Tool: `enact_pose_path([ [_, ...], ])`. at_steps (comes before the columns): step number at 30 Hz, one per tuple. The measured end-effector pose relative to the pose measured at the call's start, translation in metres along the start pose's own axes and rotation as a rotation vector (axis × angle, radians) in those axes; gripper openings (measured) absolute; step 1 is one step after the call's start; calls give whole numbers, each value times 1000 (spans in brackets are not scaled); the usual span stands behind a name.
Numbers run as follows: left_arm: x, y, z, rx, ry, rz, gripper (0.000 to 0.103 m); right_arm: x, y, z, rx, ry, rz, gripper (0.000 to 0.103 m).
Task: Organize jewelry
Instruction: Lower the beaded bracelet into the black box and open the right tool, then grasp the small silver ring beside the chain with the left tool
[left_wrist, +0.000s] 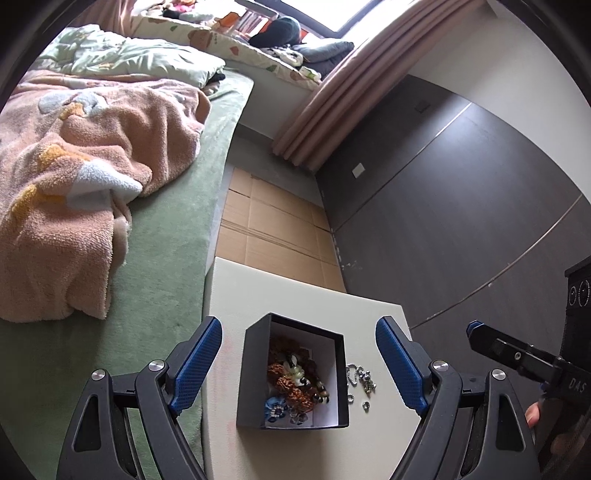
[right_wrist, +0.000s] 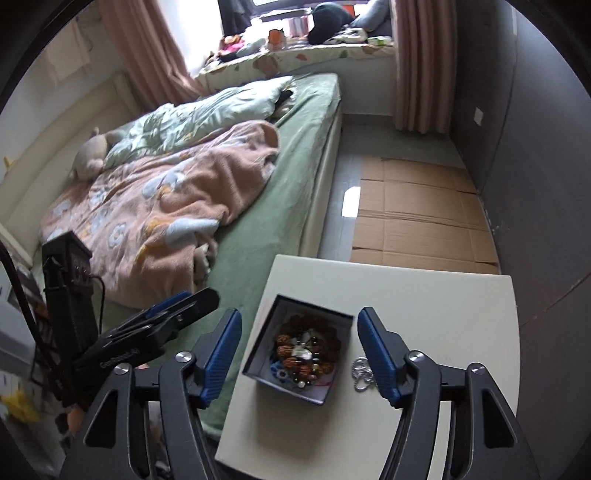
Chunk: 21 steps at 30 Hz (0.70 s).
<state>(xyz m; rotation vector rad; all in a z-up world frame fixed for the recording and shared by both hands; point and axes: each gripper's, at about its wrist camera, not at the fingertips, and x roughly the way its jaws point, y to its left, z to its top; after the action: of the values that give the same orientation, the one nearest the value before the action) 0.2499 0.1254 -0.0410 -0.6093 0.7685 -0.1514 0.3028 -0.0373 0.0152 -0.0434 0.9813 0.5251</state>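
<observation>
Both grippers, left (left_wrist: 299, 363) and right (right_wrist: 300, 352), wide open, empty. Beaded pieces already inside dark square box (left_wrist: 255, 373); silver chain (left_wrist: 360, 378) loose beside it on white tabletop (left_wrist: 295, 295). Next: pinch chain, lift into box

Green bed (right_wrist: 258, 236), pink fleece blanket (right_wrist: 166, 206); flattened cardboard (right_wrist: 417, 214) on floor, pink curtains (left_wrist: 325, 110)
</observation>
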Motion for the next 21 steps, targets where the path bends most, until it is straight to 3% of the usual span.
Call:
enact_pose_path([
  [11, 18, -41, -16, 133, 43, 32, 86, -19, -76, -41, 142, -11, -30, 65],
  [21, 59, -110, -41, 388, 203, 43, 86, -26, -138, -89, 300, -38, -28, 65],
])
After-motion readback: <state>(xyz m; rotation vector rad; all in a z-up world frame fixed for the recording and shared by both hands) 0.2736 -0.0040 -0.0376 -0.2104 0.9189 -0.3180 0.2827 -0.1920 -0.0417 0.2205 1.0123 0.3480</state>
